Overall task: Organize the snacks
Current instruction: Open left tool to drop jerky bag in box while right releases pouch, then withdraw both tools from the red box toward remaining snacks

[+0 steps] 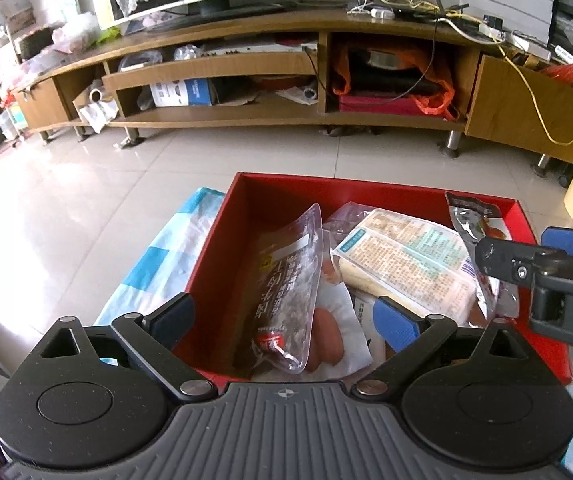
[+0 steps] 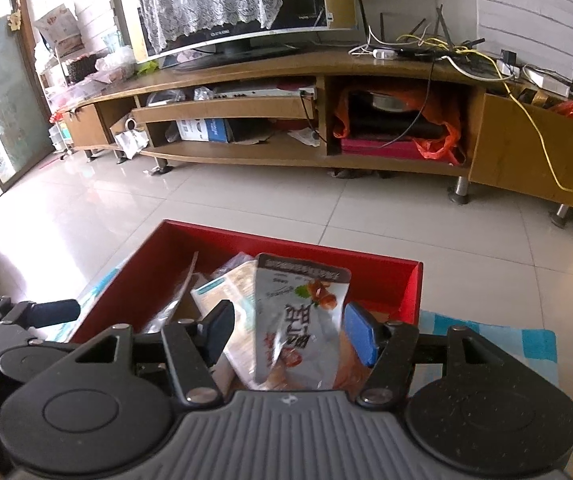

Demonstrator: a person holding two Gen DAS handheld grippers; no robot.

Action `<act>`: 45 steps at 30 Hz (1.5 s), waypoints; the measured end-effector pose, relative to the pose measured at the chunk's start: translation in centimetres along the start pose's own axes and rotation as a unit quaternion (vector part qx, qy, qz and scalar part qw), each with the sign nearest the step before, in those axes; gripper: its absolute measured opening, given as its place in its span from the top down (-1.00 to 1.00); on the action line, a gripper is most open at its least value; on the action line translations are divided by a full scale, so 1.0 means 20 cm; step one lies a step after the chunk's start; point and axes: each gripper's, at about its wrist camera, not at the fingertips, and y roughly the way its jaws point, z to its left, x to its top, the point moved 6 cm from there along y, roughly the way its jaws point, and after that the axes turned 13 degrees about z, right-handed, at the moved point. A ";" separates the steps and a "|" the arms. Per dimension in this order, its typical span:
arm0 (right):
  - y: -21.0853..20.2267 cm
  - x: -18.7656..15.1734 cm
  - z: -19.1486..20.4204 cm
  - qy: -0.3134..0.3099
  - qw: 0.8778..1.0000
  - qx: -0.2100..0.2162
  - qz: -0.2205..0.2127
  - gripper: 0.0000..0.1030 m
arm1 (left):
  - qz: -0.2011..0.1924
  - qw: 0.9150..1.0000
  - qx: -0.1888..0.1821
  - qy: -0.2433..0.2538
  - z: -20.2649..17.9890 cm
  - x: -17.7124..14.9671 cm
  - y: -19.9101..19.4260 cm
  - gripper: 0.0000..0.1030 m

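Box (image 1: 222, 240): red, on floor, snacks inside.
Pouch (image 2: 302, 320): upright at box's right side, between right claw (image 2: 290, 332) pads, unpinched; may topple.
Left claw (image 1: 282, 316): wide open, empty.

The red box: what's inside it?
The red box holds snack packs: a clear packet of dark snack, a pale printed pack, a silver pouch and sausages. Anything underneath is covered.

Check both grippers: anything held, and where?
Left gripper: nothing, jaws open over the red box. Right gripper: silver snack pouch stands between its jaws, but a gap shows beside one pad, so apparently not gripped.
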 end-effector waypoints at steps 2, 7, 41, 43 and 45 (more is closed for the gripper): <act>-0.03 -0.02 0.03 -0.004 1.000 0.003 -0.002 -0.26 | -0.004 1.000 0.003 0.003 0.01 -0.02 -0.03 -0.92; -0.10 -0.07 0.09 -0.012 1.000 0.011 -0.010 -0.28 | -0.019 1.000 0.017 0.012 0.04 -0.07 -0.10 -0.92; -0.11 -0.65 0.36 -0.078 0.992 0.031 0.096 -0.29 | 0.098 0.995 0.005 0.032 0.35 -0.82 -0.09 -0.99; -0.11 -0.66 0.34 -0.075 0.992 0.033 0.100 -0.29 | 0.097 0.994 0.013 0.043 0.33 -0.82 -0.07 -0.99; -0.10 -0.66 0.33 -0.071 0.991 0.040 0.106 -0.29 | 0.104 0.993 0.017 0.047 0.32 -0.83 -0.03 -0.99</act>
